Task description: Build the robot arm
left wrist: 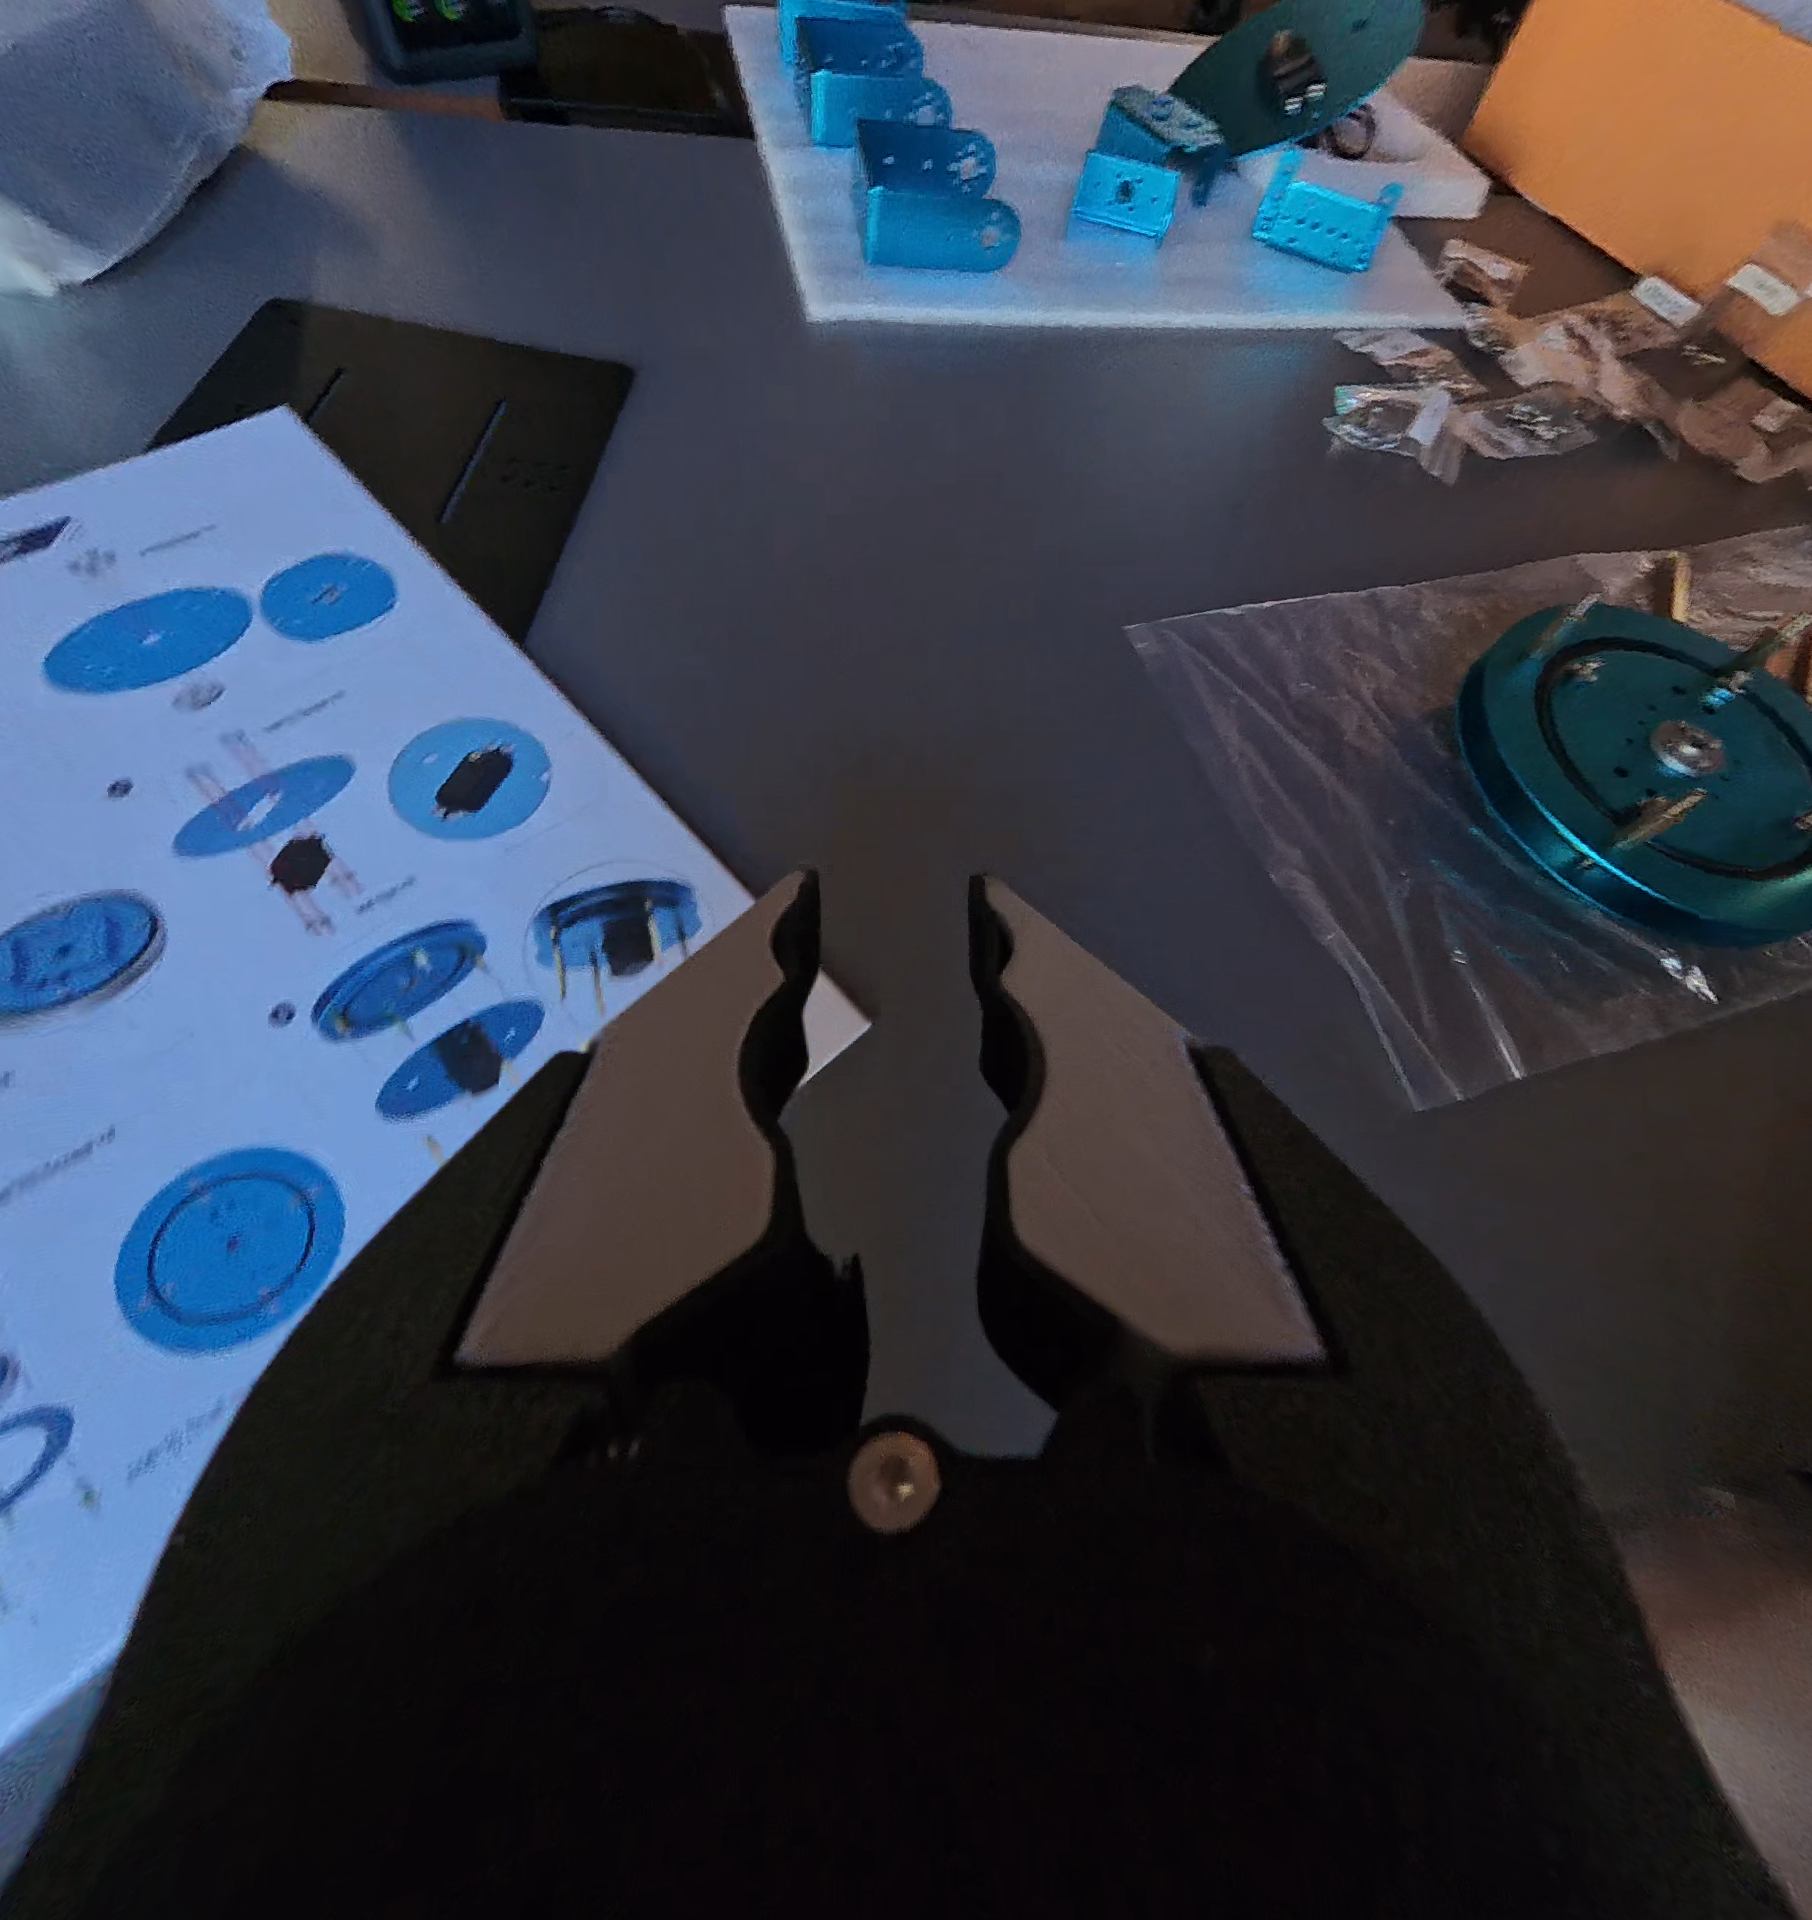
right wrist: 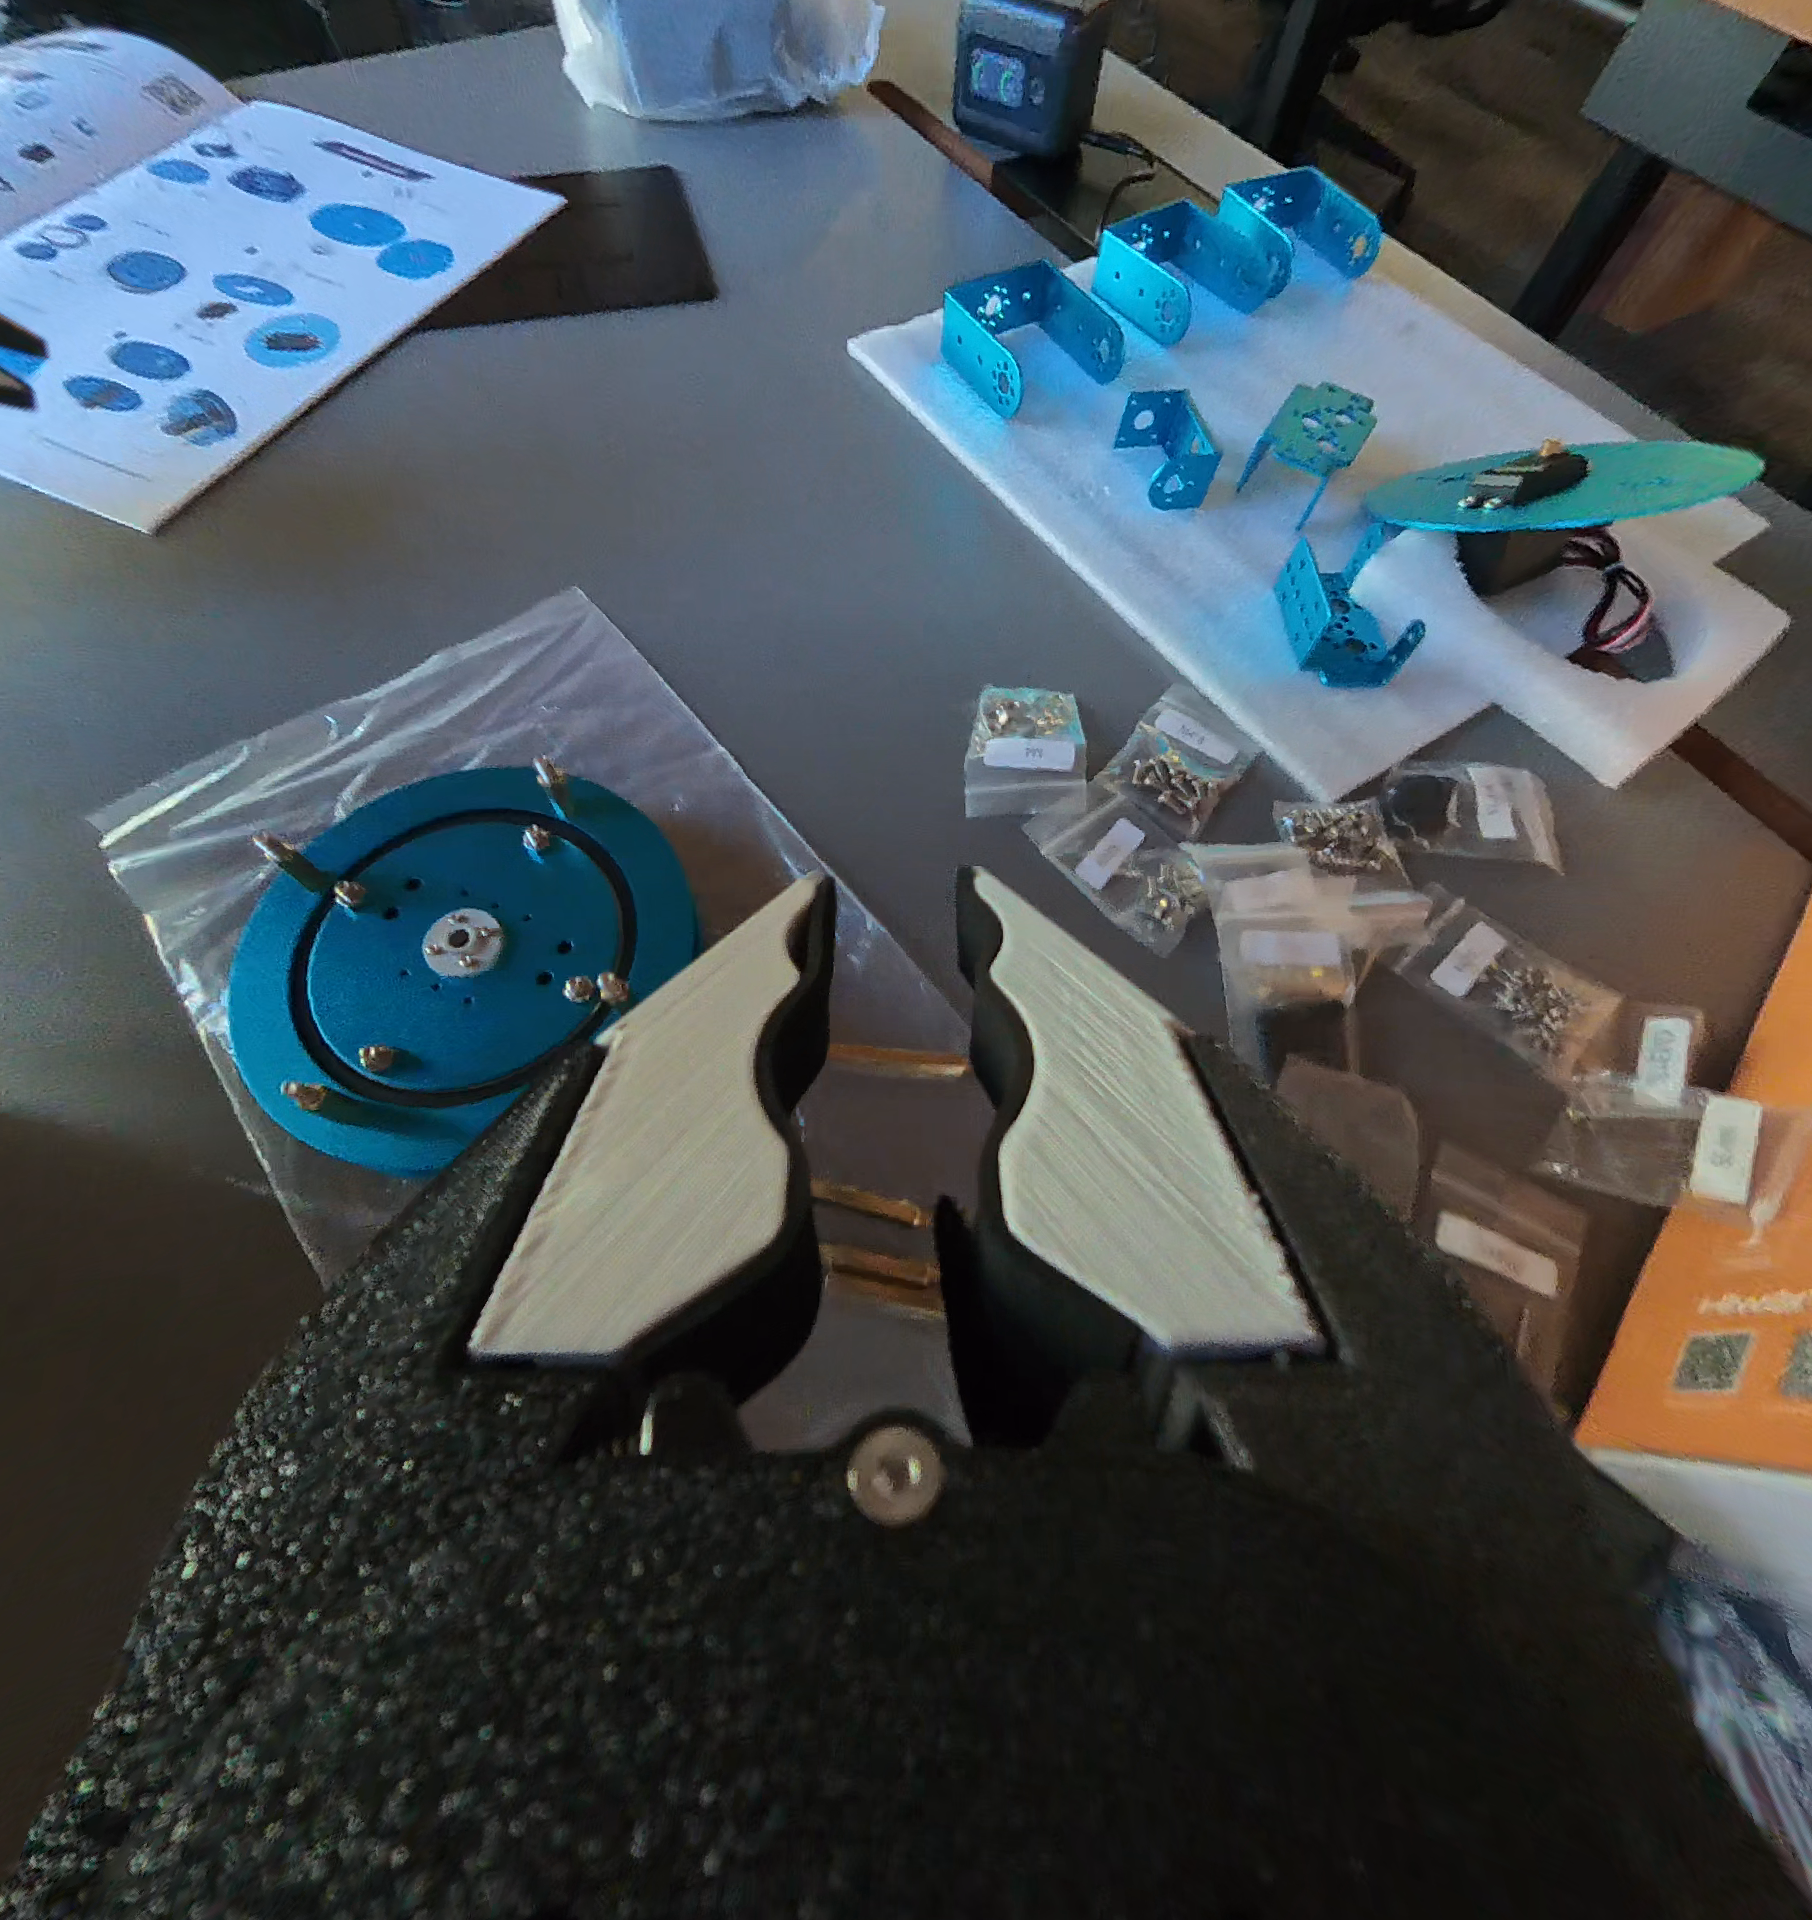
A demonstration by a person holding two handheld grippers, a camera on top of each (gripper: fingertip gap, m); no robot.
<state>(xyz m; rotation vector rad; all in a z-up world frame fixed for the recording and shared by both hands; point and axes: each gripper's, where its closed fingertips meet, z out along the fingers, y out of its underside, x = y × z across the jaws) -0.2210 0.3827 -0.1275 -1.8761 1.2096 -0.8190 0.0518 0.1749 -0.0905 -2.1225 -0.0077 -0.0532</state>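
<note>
Left wrist view shows the left gripper (left wrist: 891, 904) over bare grey counter (left wrist: 881, 623), its jaws spread and holding nothing. An open instruction booklet (left wrist: 258, 883) lies flat at nine o'clock, just under the left finger, seemingly laid out to be read. At three o'clock a blue round base plate (left wrist: 1660, 779) with brass standoffs sits on a clear plastic bag (left wrist: 1349, 831), perhaps to keep loose parts together.

Right wrist view has the right gripper (right wrist: 894, 894), jaws likewise apart and empty, hovering above loose brass standoffs (right wrist: 881, 1205) on that bag's near edge. The plate is at ten o'clock, close beside the left finger. Small hardware bags (right wrist: 1172, 790) crowd two o'clock, and an orange box (right wrist: 1764, 1195) hems in three o'clock. Blue brackets (right wrist: 1037, 343) rest on a white foam sheet (right wrist: 1141, 540) at one o'clock, well apart.
</note>
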